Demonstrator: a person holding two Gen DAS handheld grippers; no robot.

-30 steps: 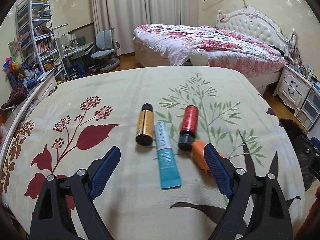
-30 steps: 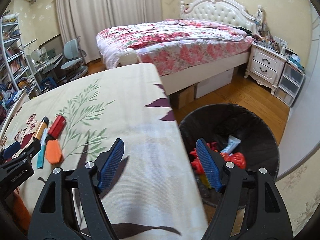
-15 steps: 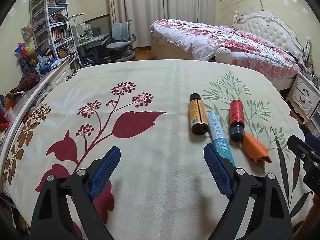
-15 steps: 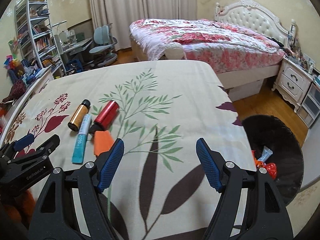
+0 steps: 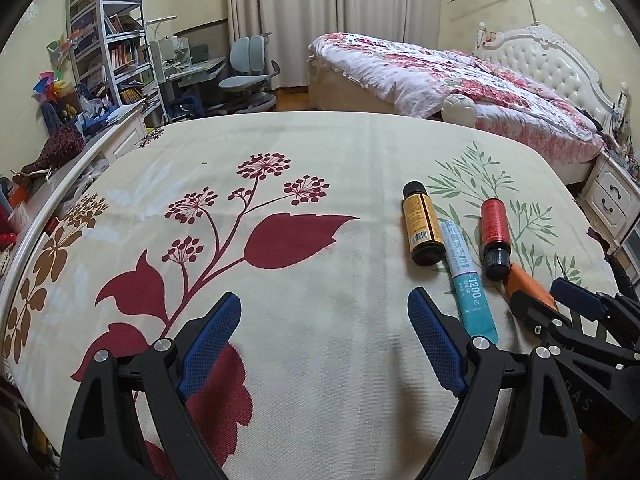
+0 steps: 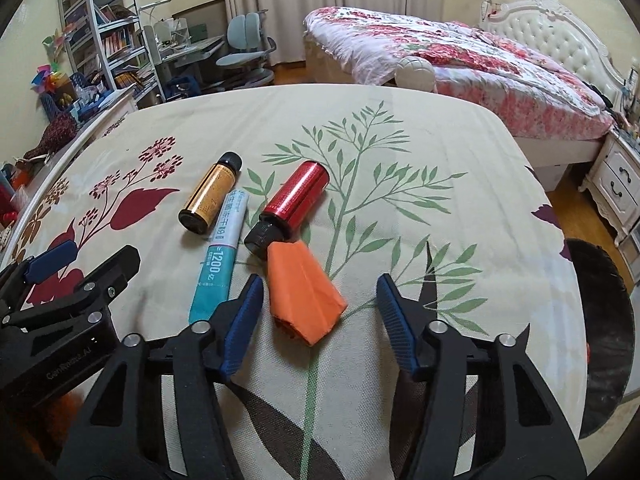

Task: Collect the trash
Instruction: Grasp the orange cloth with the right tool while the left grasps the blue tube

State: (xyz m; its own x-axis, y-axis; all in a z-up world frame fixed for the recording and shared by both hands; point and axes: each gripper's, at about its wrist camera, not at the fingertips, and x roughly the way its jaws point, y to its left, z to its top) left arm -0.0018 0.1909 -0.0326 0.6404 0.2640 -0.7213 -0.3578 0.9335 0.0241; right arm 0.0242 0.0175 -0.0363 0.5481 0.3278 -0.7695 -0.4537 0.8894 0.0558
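Four pieces of trash lie together on the floral tablecloth (image 6: 400, 160): an amber bottle (image 6: 212, 198), a teal tube (image 6: 220, 260), a red bottle with a black cap (image 6: 298, 196) and a folded orange paper (image 6: 304, 296). My right gripper (image 6: 318, 284) hovers just above the orange paper. Its jaws are closing, the paper lies between the tips, and the pads do not touch it. My left gripper (image 5: 324, 300) stands wide open over bare cloth, left of the amber bottle (image 5: 420, 228) and the tube (image 5: 468, 280). Nothing is between its fingers.
A black trash bin (image 6: 608, 340) stands on the floor beyond the table's right edge, with trash inside. A flowered bed (image 5: 460, 76), a nightstand (image 5: 612, 196), a desk with chair (image 5: 248, 76) and a bookshelf (image 5: 108, 40) ring the room.
The right gripper swung from above the bin back over the table to the orange paper, and its jaws narrowed. The left gripper shifted left, leaving the items at its right.
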